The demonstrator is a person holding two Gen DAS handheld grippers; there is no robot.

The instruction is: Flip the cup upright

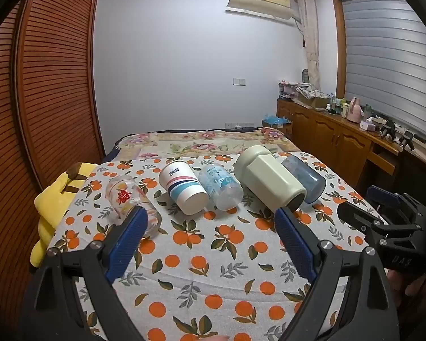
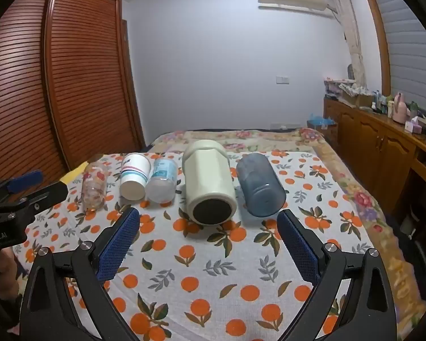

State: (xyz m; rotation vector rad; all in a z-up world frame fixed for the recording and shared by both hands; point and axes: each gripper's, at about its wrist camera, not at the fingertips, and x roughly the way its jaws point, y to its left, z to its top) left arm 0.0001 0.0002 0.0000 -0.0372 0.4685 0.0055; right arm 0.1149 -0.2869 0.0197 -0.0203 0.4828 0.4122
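Observation:
Several cups lie on their sides in a row on the orange-print cloth (image 1: 213, 255): a clear glass with red print (image 1: 130, 201) (image 2: 93, 184), a striped paper cup (image 1: 184, 187) (image 2: 134, 179), a clear plastic cup with blue print (image 1: 221, 186) (image 2: 162, 180), a cream mug (image 1: 269, 182) (image 2: 208, 182) and a blue translucent cup (image 1: 305, 179) (image 2: 260, 189). My left gripper (image 1: 211, 221) is open and empty, in front of the paper and plastic cups. My right gripper (image 2: 208, 223) is open and empty, just in front of the cream mug's base.
A yellow cloth (image 1: 51, 207) lies at the table's left edge. A floral bed (image 1: 201, 142) lies behind the table. A wooden wardrobe (image 1: 42, 85) stands on the left, a cluttered wooden sideboard (image 1: 340, 130) on the right. Each gripper shows in the other's view (image 1: 383, 216) (image 2: 22, 196).

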